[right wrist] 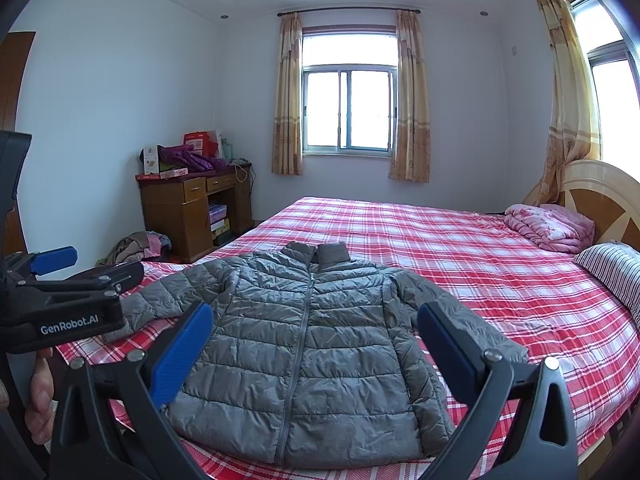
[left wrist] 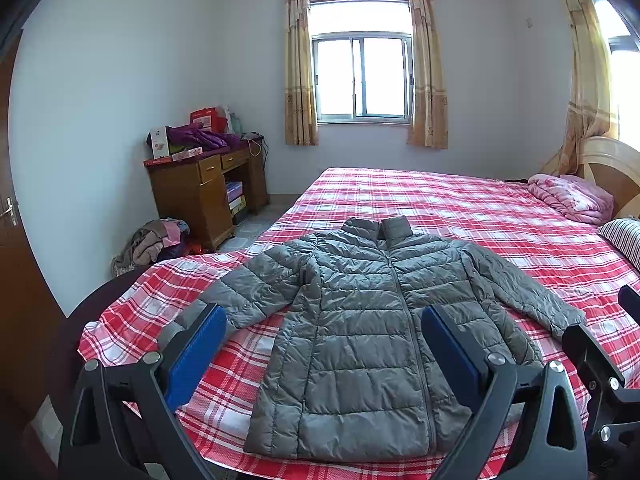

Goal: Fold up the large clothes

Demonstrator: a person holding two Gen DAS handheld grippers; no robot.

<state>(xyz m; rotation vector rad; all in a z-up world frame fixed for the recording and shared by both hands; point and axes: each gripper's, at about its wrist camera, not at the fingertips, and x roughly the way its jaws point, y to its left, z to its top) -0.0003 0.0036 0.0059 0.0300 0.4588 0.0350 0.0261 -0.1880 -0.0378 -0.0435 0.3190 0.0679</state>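
A grey quilted puffer jacket (left wrist: 360, 332) lies flat and zipped on the red plaid bed (left wrist: 460, 208), collar away from me, both sleeves spread out to the sides. It also shows in the right wrist view (right wrist: 304, 352). My left gripper (left wrist: 324, 320) is open and empty, held above the jacket's lower half. My right gripper (right wrist: 316, 320) is open and empty, also above the jacket near its hem. The left gripper's body shows at the left edge of the right wrist view (right wrist: 68, 300).
A folded pink quilt (left wrist: 572, 198) and a striped pillow (left wrist: 622, 238) lie by the wooden headboard (right wrist: 600, 196) at right. A wooden desk (left wrist: 204, 188) with clutter stands at the far left, with a heap of clothes (left wrist: 156, 242) on the floor.
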